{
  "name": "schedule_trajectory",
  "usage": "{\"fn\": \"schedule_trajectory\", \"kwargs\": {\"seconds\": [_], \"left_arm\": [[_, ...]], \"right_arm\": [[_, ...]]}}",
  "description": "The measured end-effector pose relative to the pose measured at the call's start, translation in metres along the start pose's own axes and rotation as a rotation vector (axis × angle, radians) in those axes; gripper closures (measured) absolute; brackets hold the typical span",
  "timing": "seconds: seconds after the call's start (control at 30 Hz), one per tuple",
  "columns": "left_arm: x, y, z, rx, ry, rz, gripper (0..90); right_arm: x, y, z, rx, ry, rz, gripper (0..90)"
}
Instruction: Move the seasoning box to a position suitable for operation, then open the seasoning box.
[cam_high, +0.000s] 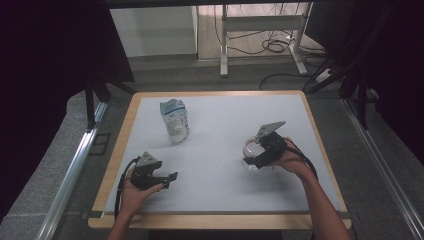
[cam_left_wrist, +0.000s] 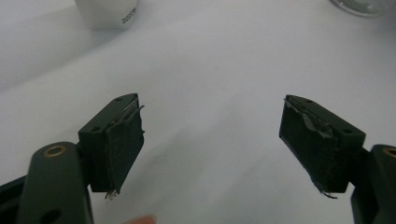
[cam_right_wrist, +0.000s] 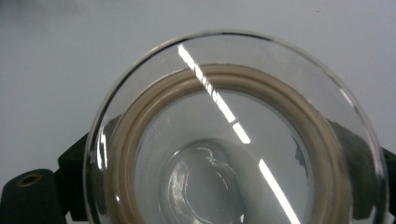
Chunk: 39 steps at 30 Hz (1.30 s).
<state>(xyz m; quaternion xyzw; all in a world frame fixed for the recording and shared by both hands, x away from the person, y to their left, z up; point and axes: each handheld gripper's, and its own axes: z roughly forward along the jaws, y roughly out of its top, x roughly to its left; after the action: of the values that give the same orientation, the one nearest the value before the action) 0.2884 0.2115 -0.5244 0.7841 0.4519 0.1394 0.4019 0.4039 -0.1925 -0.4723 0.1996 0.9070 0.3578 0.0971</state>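
A round clear glass lid (cam_right_wrist: 205, 60) with a beige seal ring sits between the jaws of my right gripper (cam_right_wrist: 217, 161), which press against its two sides. In the high view that gripper (cam_high: 251, 157) is at the table's right with the glass lid (cam_high: 249, 148) at its tip, low over the surface. My left gripper (cam_high: 169, 180) rests near the front left, and in its own view the left gripper (cam_left_wrist: 212, 140) stands wide open with nothing between the pads. A white and blue pouch (cam_high: 174, 120) stands upright at the back left.
The table (cam_high: 220, 200) has a pale top with a wooden rim. Beyond the left gripper, the pouch's base (cam_left_wrist: 108, 13) and a bit of glass (cam_left_wrist: 359, 5) show at the far edge. A desk frame and cables lie on the floor behind.
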Motion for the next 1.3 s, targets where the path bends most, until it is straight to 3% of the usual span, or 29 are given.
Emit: {"fn": "schedule_trajectory", "kwargs": {"seconds": [0.07,0.17,0.2,0.27,0.33,0.37,0.5,0.53,0.57,0.6,0.67,0.73,1.0,1.13,1.2,1.3], "left_arm": [[0.0,0.0,0.0,-0.001,-0.003,0.002,21.2],[0.0,0.001,-0.001,-0.009,-0.009,0.001,21.2],[0.0,0.001,-0.001,-0.011,-0.007,0.005,21.2],[0.0,0.002,-0.001,-0.013,-0.008,0.006,21.2],[0.0,0.002,-0.001,-0.012,-0.004,0.009,21.2],[0.0,0.002,-0.002,-0.014,-0.004,0.01,21.1],[0.0,0.005,-0.003,-0.022,-0.002,0.01,21.1],[-0.001,0.005,-0.003,-0.023,-0.002,0.01,21.1],[-0.001,0.005,-0.002,-0.024,-0.002,0.01,21.1],[-0.001,0.006,-0.002,-0.023,-0.002,0.009,21.1],[-0.002,0.005,0.0,-0.019,-0.003,0.007,21.0],[-0.003,0.005,0.001,-0.016,-0.004,0.014,21.0],[-0.003,0.006,0.002,-0.015,-0.005,0.013,20.9],[-0.004,0.007,0.002,-0.018,-0.002,0.013,21.0],[-0.004,0.008,0.003,-0.021,0.0,0.015,21.0],[-0.007,0.01,0.005,-0.022,-0.006,0.024,21.0]], "right_arm": [[0.001,0.002,-0.009,-0.06,-0.032,0.027,3.0],[0.001,0.005,-0.018,-0.096,-0.05,0.041,2.8],[0.001,0.007,-0.03,-0.15,-0.061,0.075,2.7],[0.001,0.008,-0.034,-0.167,-0.062,0.085,2.8],[0.0,0.008,-0.044,-0.203,-0.081,0.126,3.9],[0.0,0.007,-0.054,-0.252,-0.092,0.167,7.8],[0.001,0.001,-0.065,-0.304,-0.114,0.216,14.2],[0.002,0.0,-0.068,-0.311,-0.126,0.223,17.1],[0.004,-0.004,-0.072,-0.309,-0.177,0.268,21.9],[0.004,-0.004,-0.072,-0.309,-0.177,0.268,21.9],[0.004,-0.011,-0.076,-0.324,-0.207,0.326,26.6],[0.005,-0.019,-0.081,-0.36,-0.216,0.353,30.9],[0.021,-0.046,-0.091,-0.424,-0.258,0.385,48.4],[0.034,-0.057,-0.099,-0.441,-0.305,0.371,72.2],[0.038,-0.063,-0.102,-0.462,-0.308,0.377,80.2],[0.04,-0.066,-0.106,-0.446,-0.321,0.372,88.0]]}}
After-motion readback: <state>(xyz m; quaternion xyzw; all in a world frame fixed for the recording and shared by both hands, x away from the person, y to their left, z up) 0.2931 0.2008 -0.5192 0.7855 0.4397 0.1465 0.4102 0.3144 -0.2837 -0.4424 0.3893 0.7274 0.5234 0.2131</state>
